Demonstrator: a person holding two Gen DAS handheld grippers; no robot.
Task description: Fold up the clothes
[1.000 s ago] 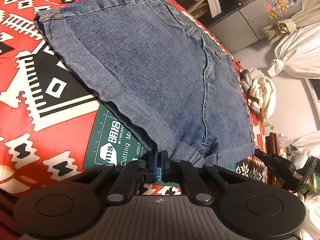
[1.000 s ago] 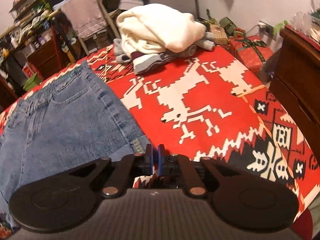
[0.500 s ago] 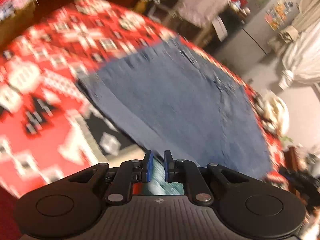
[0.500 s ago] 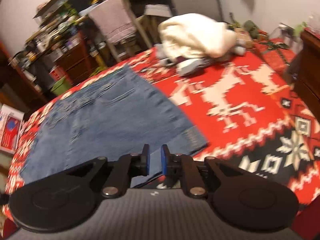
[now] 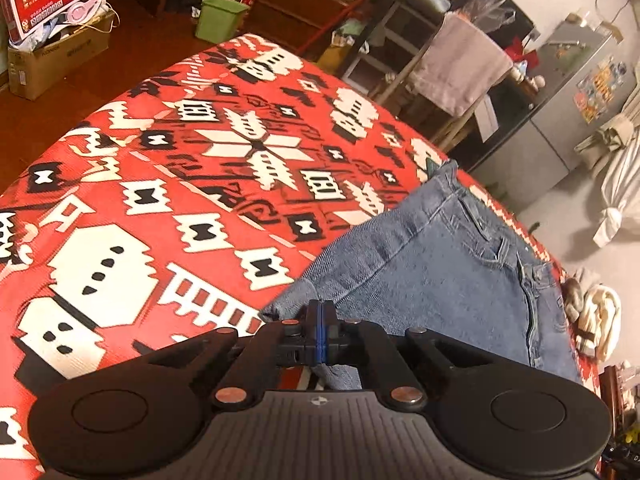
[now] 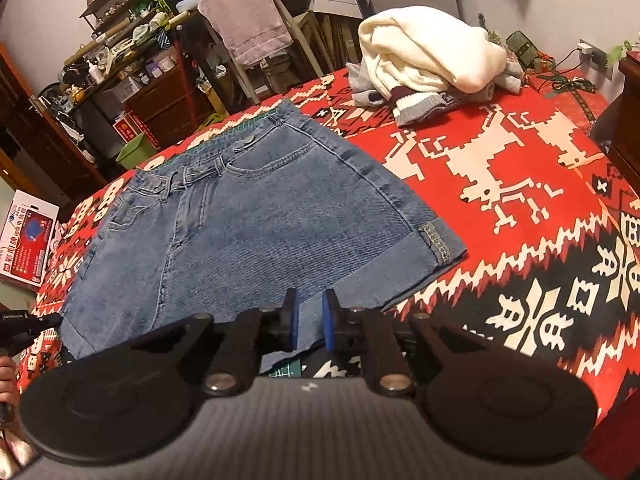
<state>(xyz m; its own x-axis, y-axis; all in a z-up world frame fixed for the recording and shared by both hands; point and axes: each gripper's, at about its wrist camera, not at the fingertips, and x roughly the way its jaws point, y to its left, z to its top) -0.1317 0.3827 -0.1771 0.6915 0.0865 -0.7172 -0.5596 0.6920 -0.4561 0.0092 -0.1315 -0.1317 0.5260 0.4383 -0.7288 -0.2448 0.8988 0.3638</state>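
Blue denim shorts (image 6: 256,224) lie flat on the red patterned cloth (image 6: 520,200), waistband away from me. In the left wrist view the shorts (image 5: 440,280) run off to the right. My left gripper (image 5: 319,312) sits at the corner of their left leg hem with its blue pads pressed together on the denim edge; it also shows at the far left of the right wrist view (image 6: 28,324). My right gripper (image 6: 310,320) hovers over the near hem, open by a narrow gap, with denim showing between the pads and nothing held.
A pile of clothes topped by a white sweater (image 6: 428,56) lies at the cloth's far right. A green cutting mat (image 6: 288,368) peeks out under the near hem. A chair with a towel (image 6: 248,28), a green bin (image 5: 220,16) and dark wooden furniture (image 6: 624,120) ring the table.
My left gripper let go of the middle hem, opened, swung left and shut at the left hem corner. My right gripper opened and drew back; the shorts now lie spread flat.
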